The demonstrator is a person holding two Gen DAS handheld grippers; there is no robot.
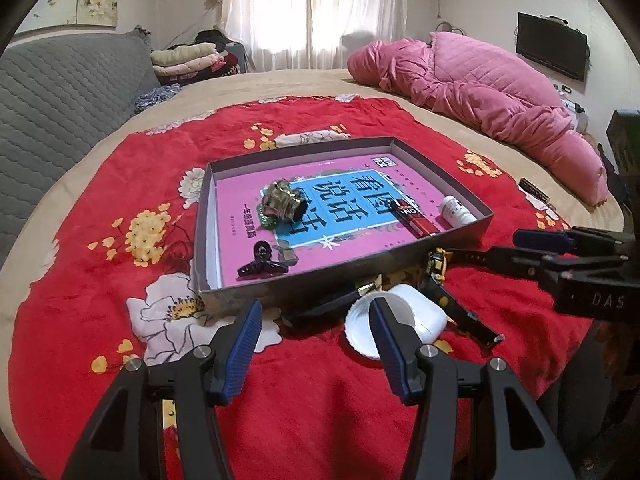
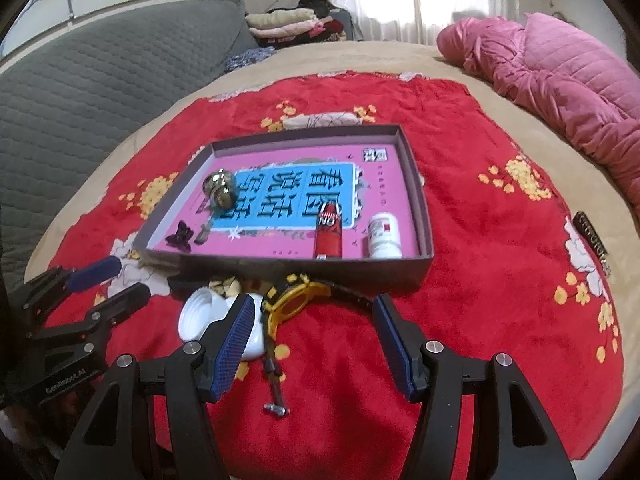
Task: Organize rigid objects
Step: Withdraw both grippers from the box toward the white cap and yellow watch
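Observation:
A shallow grey box (image 1: pixel 400 258) (image 2: pixel 424 208) lined with a pink and blue book holds a brass fitting (image 1: pixel 285 199) (image 2: pixel 222 189), a black hair clip (image 1: pixel 260 266) (image 2: pixel 180 236), a red lighter (image 1: pixel 412 216) (image 2: pixel 329 231) and a white bottle (image 1: pixel 456 210) (image 2: pixel 383 236). In front of the box lie a white jar (image 1: pixel 420 312) (image 2: pixel 204 312) and a yellow-and-black watch (image 1: pixel 438 266) (image 2: pixel 294 300). My left gripper (image 1: pixel 316 312) is open just before the jar. My right gripper (image 2: pixel 316 306) is open around the watch.
The box sits on a red flowered blanket (image 1: pixel 320 380) (image 2: pixel 480 240) on a bed. A pink quilt (image 1: pixel 480 92) (image 2: pixel 560 80) lies at the far right, a grey cushion (image 1: pixel 60 92) (image 2: pixel 80 92) at the left. A small dark comb-like item (image 2: pixel 592 236) lies at the right edge.

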